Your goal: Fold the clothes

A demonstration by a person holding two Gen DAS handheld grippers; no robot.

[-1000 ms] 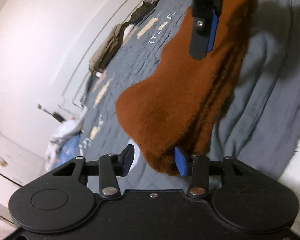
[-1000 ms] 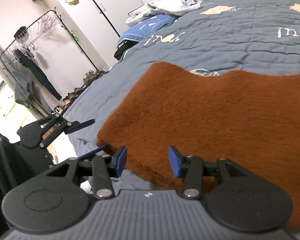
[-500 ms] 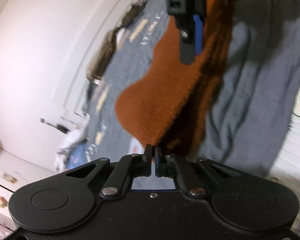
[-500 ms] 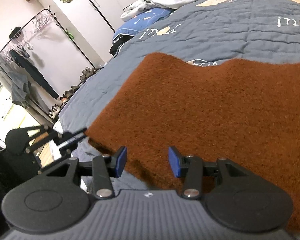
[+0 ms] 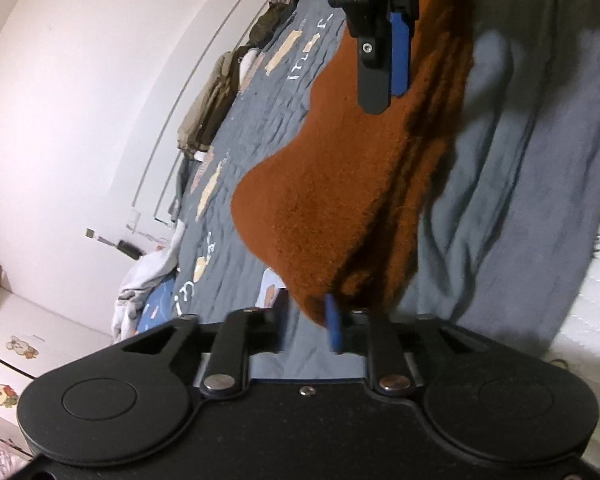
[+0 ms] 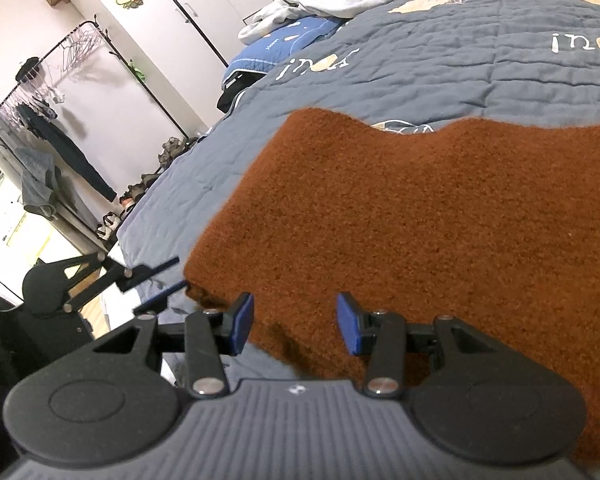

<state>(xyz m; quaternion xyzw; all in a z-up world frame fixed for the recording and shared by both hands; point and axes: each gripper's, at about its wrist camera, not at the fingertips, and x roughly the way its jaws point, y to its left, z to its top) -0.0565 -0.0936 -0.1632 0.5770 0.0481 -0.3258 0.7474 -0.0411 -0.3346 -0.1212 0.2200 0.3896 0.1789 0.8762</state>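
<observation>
Brown cloth [image 6: 400,216]: fuzzy, lying flat on the bed [image 6: 440,64], close to the bed's near edge.
Left tool [image 5: 308,322]: wide apart at one corner of the brown cloth, not pinching it.
Right tool [image 6: 294,322]: wide apart, right at the brown cloth's near edge.
White clothes [image 6: 312,0]: piled far past the brown cloth, at the bed's far end.

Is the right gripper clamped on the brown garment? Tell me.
No, the right gripper stands open, its blue pads apart over the brown garment lying on the bed.
</observation>
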